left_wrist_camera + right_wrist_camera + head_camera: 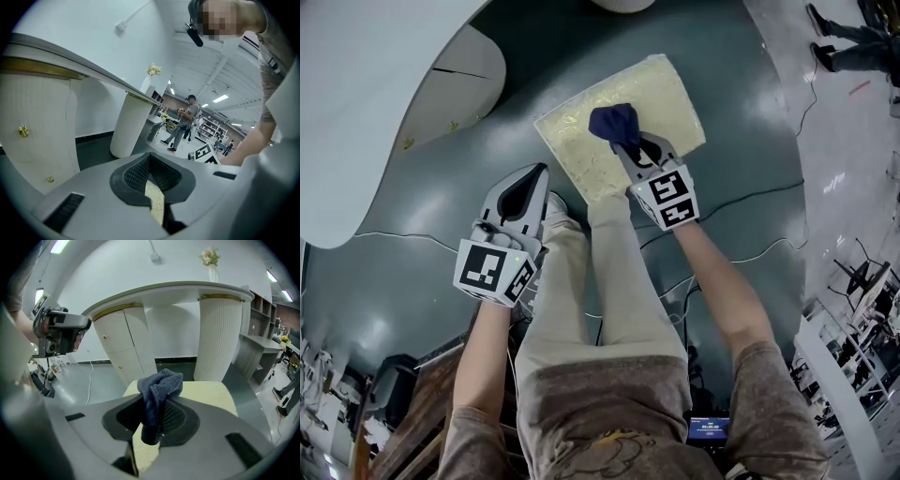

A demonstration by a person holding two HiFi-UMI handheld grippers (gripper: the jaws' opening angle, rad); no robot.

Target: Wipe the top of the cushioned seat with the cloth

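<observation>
The right gripper (630, 145) reaches ahead of the left on an outstretched bare right forearm (727, 291), its 2 jaws pinched on a dark blue cloth (614, 120) that bunches past their tips. The left gripper (539, 173) hangs further back, jaws together with nothing between them.

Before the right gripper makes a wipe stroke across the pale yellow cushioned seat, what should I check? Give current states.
1. Dark blue cloth clamped in right gripper: ok.
2. Cloth positioned over the pale yellow square cushioned seat: ok.
3. Cloth pressed onto the seat top: cannot tell.
4. Cloth spread flat for wiping: not ok, it is bunched.
5. Left gripper shut, empty, off the seat: ok.
</observation>
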